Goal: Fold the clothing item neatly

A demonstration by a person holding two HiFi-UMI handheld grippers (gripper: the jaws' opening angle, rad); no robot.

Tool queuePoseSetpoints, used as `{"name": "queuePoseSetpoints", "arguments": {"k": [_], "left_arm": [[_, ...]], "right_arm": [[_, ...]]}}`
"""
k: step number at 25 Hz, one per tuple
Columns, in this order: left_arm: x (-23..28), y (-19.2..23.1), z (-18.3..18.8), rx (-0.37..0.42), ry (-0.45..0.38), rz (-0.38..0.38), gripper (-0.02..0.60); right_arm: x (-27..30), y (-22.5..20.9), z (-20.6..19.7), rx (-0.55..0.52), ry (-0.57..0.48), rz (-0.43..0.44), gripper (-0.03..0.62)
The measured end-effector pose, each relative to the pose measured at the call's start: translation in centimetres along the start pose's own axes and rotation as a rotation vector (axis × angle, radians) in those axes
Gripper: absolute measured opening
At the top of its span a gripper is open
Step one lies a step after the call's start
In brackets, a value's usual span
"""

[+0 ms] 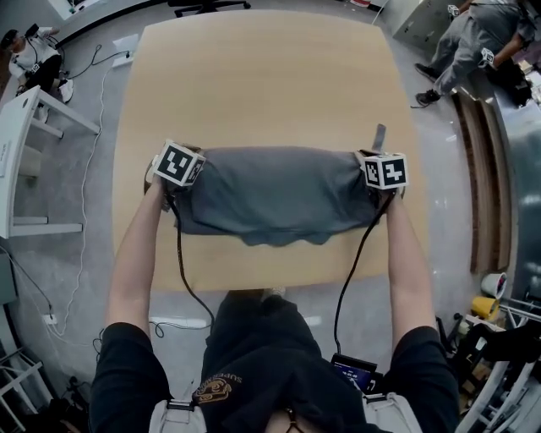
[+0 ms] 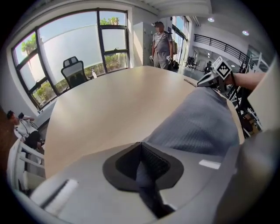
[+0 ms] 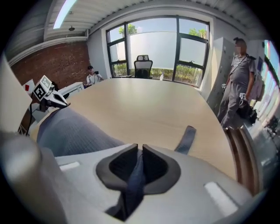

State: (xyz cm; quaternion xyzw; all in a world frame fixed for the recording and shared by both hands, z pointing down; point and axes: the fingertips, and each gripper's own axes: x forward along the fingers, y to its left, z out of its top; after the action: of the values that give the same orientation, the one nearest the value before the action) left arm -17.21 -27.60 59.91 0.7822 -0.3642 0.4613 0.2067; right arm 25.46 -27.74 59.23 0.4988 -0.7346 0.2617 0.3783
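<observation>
A large table (image 3: pixel 144 105) of light wood with rounded corners stretches ahead of the fingers (image 3: pixel 154 164) of the right gripper (image 3: pixel 140 148). Far beyond them, at the table's end, a black office chair (image 3: pixel 143 65) stands before tall windows (image 3: pixel 159 43) with dark frames, and daylight comes through them. To the left of the fingers is a red brick wall (image 3: pixel 48 65), and above it a long ceiling lamp (image 3: pixel 65 11). To their right a person in grey (image 3: pixel 238 83) stands near a white cabinet (image 3: pixel 221 61). The floor (image 1: pixel 93 144) is grey and glossy, with cables (image 1: pixel 100 93) lying on it.
</observation>
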Motion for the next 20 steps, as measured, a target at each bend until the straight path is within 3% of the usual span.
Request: {"name": "queuePoseSetpoints", "arguments": {"k": [6, 10, 14, 17, 20], "left_arm": [[0.0, -0.1, -1.2, -0.042, -0.029, 0.003, 0.011], [-0.7, 0.5, -0.7, -0.083, -0.096, 0.059, 0.018], [-3.4, -0.1, 0.0, -0.140, -0.199, 0.027, 0.094], [-6.8, -0.7, 0.8, -0.151, -0.285, 0.074, 0.084], [-10.2, -2.4, 2.0, -0.162, -0.392, 0.116, 0.008]], "right_arm": [[0.9, -0.9, -0.3, 0.033, -0.079, -0.101, 0.038], [-0.2, -0.6, 0.2, 0.044, -0.120, -0.078, 0.053], [-3.4, -1.1, 0.9, 0.051, -0.203, -0.074, 0.054], [-6.9, -1.3, 2.0, 0.087, -0.299, -0.086, 0.054], [-10.9, -0.6, 3.3, 0.117, -0.412, -0.089, 0.054]]}}
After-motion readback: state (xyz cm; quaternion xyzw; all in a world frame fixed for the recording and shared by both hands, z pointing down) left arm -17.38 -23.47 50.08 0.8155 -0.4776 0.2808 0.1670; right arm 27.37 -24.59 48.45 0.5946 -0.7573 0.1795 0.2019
